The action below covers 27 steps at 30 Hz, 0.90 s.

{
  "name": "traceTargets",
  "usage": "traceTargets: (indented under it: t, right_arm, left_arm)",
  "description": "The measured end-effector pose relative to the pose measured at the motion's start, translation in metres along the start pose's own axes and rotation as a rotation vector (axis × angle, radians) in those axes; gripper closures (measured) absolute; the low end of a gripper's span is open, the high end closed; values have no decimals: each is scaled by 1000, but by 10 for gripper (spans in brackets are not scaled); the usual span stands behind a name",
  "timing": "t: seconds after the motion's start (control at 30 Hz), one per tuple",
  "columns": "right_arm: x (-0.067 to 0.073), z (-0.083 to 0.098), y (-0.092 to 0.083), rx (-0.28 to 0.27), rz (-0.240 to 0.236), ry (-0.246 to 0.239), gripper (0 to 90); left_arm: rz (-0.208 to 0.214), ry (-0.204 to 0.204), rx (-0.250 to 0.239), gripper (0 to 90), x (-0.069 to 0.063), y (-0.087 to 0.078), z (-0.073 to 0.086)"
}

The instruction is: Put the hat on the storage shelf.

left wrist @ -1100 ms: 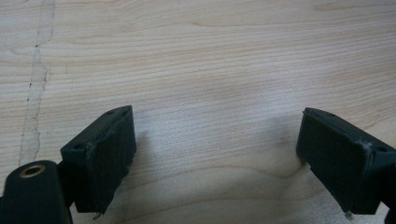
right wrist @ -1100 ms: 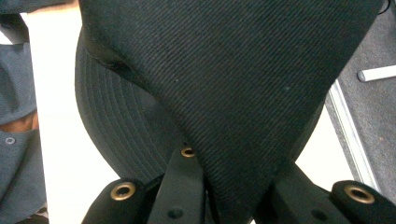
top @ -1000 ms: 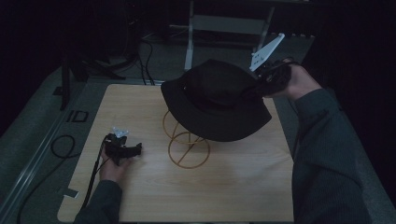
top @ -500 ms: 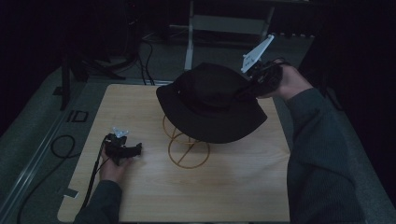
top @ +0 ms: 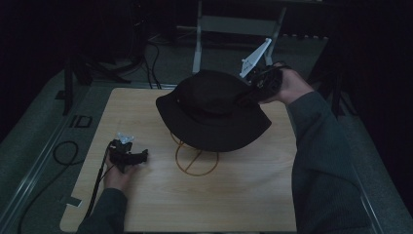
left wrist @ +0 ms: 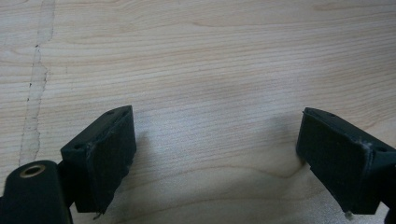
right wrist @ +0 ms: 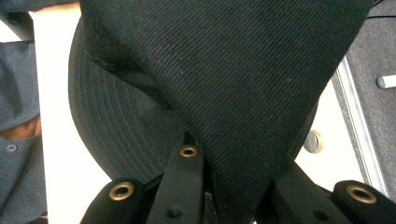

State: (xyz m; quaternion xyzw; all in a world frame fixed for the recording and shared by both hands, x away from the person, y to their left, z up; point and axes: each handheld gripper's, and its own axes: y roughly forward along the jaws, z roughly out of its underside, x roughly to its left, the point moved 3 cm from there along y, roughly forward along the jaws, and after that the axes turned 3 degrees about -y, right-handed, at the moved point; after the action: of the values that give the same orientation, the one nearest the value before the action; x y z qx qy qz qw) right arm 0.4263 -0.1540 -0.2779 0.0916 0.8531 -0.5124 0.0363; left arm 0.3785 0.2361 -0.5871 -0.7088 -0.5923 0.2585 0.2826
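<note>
Down at the lower left of the high view, the left gripper (top: 127,157) sits low over the pale wooden tabletop (top: 160,204), and its own view shows the two black jaws standing wide apart with nothing but bare wood grain between them (parked, by the look of it, leaving the work to the other hand). Just to its right, near the middle of the frame, stands the thin golden wire hat stand (top: 196,160), its ring base flat on the wood. Above that, the black wide-brimmed fabric bucket hat (top: 212,109) hangs over the stand, tilted, with its crown hiding the stand's top, so I cannot tell whether it rests there yet. Farther back, at the upper right, the right gripper (top: 253,90) has the hat by the brim: its view shows the jaws pinched tight on a fold of dark twill, likely so the hat can be steered onto the stand.
</note>
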Motion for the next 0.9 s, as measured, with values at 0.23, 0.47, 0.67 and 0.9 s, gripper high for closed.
traceTargets:
  t: [0.23, 0.47, 0.67, 0.9]
  right_arm:
    - [0, -6, 9, 13, -9, 3, 847]
    - [0, -9, 26, 39, -35, 8, 801]
    - [3, -14, 40, 69, -56, -1, 762]
    - [10, -20, 56, 117, -63, -25, 728]
  left_arm:
    - [0, -5, -3, 123, 0, 0, 0]
    - [1, -2, -2, 123, 0, 0, 0]
    - [1, -2, -2, 123, 0, 0, 0]
    - [1, -2, -2, 123, 0, 0, 0]
